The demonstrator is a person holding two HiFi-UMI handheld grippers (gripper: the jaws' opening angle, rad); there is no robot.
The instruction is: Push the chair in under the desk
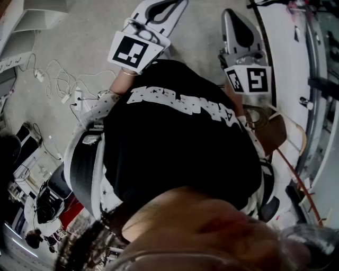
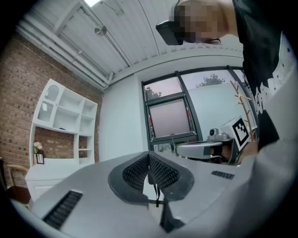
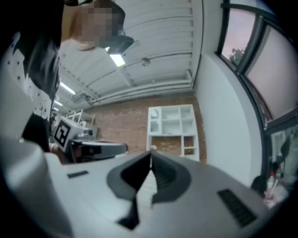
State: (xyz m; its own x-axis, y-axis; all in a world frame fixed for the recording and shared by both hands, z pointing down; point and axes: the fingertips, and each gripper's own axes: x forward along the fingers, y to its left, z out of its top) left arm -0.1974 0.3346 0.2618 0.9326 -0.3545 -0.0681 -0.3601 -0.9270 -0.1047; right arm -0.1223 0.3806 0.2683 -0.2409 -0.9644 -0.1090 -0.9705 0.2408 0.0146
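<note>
In the head view I look down over a person's black shirt. My left gripper [image 1: 168,6] and right gripper [image 1: 233,18] are held out level in front of the body. Both are shut with nothing between the pads. A brown wooden chair [image 1: 274,135] shows partly at the right, beside the person's hip and below the right gripper. The white desk [image 1: 286,53] runs along the right edge. The left gripper view has the shut jaws [image 2: 149,155] facing a window, with the right gripper [image 2: 205,148] beside them. Looking along the right gripper [image 3: 150,153], I see a brick wall.
White cables and a power strip [image 1: 66,92] lie on the grey floor at the left. Boxes and clutter [image 1: 37,201] fill the lower left. A white shelf unit [image 3: 172,130] stands against the brick wall, and a dark-framed window [image 2: 170,118] is in the white wall.
</note>
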